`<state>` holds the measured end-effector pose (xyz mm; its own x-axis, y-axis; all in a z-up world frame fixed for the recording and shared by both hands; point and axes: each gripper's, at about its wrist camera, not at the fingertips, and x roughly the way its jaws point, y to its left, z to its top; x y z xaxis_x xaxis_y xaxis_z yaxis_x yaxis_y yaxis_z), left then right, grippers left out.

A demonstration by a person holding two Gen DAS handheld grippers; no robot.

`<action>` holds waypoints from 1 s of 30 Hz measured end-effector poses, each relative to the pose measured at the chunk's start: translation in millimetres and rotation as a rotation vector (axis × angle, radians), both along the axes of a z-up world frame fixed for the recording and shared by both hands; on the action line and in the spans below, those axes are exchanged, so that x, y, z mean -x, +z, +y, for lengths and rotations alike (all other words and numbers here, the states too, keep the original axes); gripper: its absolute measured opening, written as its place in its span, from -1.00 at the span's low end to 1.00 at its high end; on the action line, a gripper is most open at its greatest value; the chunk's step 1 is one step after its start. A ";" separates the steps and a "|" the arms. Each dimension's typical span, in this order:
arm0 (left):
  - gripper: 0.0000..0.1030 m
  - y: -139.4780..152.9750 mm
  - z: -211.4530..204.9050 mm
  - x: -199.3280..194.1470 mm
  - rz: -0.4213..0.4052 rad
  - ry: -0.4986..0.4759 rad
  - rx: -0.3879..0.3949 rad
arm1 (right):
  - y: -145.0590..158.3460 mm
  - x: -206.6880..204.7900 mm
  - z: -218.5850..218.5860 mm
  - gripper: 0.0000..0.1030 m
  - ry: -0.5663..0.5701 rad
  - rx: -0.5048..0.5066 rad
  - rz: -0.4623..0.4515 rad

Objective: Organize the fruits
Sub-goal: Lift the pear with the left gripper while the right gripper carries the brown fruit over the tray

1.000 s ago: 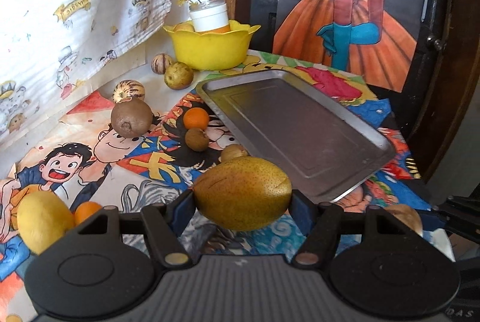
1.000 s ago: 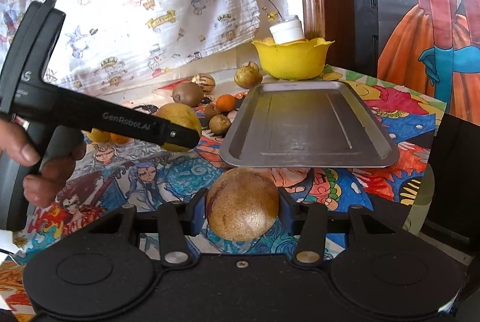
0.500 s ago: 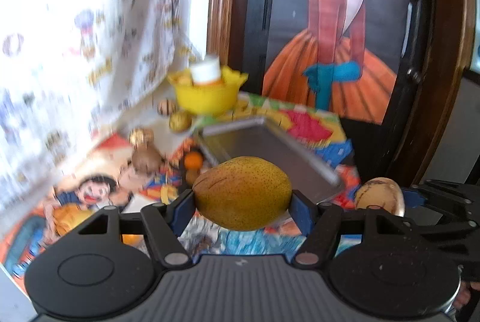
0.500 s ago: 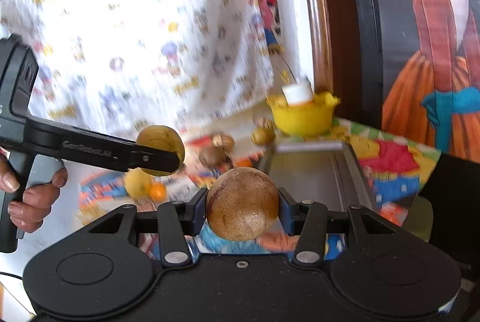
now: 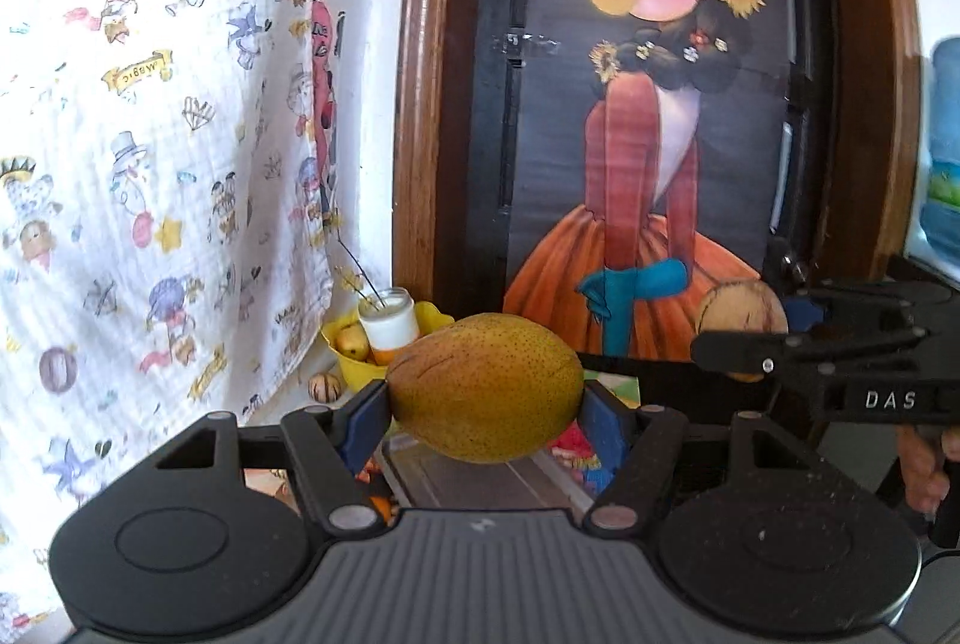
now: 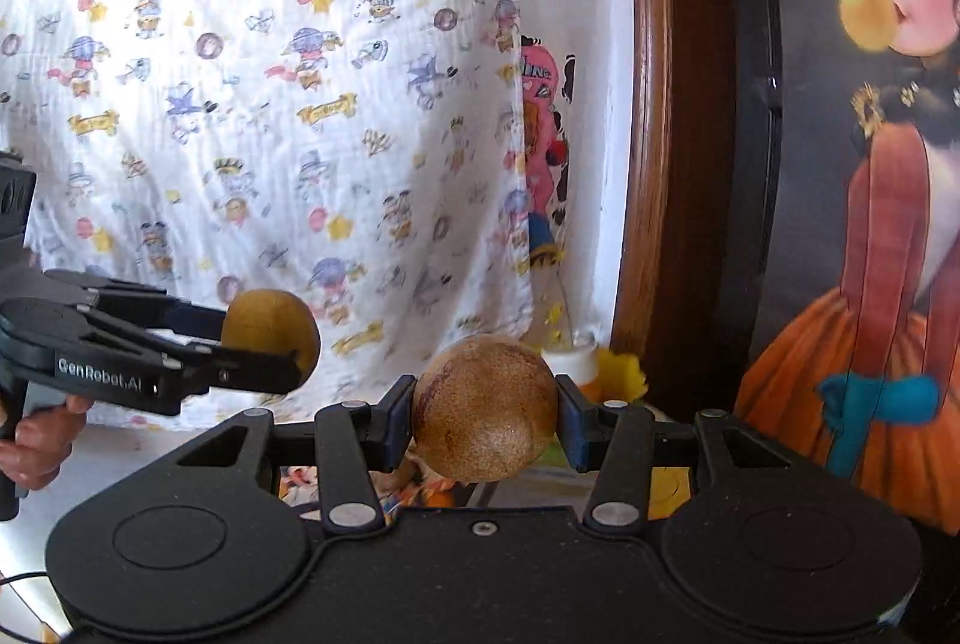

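Note:
My left gripper (image 5: pixel 485 407) is shut on a yellow-green speckled mango (image 5: pixel 483 387), held high above the table. My right gripper (image 6: pixel 485 419) is shut on a round brown fruit (image 6: pixel 483 409), also raised. In the left wrist view the right gripper (image 5: pixel 735 338) appears at the right with the brown fruit (image 5: pixel 741 311) in it. In the right wrist view the left gripper (image 6: pixel 273 344) shows at the left with the mango (image 6: pixel 270 326). Only a strip of the metal tray (image 5: pixel 480 479) peeks below the mango. The yellow bowl (image 5: pixel 345 365) sits far back.
A white jar (image 5: pixel 389 323) stands in the yellow bowl with a small yellow fruit (image 5: pixel 351 343). A striped fruit (image 5: pixel 324 386) lies beside the bowl. A cartoon-print cloth (image 5: pixel 150 164) hangs at the left, a wooden frame (image 5: pixel 414 104) and a poster (image 5: pixel 648 134) behind. A hand (image 6: pixel 36 434) grips the left handle.
Both grippers have risen well above the table with their fruits still held. The table, the tray and the loose fruits have dropped almost out of view.

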<state>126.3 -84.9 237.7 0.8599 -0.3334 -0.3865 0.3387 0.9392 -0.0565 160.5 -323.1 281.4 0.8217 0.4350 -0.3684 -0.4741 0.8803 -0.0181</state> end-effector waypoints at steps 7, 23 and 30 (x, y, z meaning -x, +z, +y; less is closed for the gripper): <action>0.40 -3.4 2.1 -74.6 0.010 0.069 0.009 | -3.3 -80.8 1.0 -0.04 0.011 0.017 0.031; 0.40 -144.9 -5.3 -234.5 0.057 0.103 0.040 | -186.5 -242.8 1.9 -0.03 0.014 0.084 0.107; 0.40 -206.6 -13.3 -271.4 0.127 0.081 0.080 | -243.0 -279.3 2.1 -0.04 -0.004 0.132 0.161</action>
<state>397.6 -98.2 31.1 0.8311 -0.2985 -0.4692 0.2471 0.9541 -0.1694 439.8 -321.0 38.4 0.7491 0.3713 -0.5487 -0.4767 0.8772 -0.0573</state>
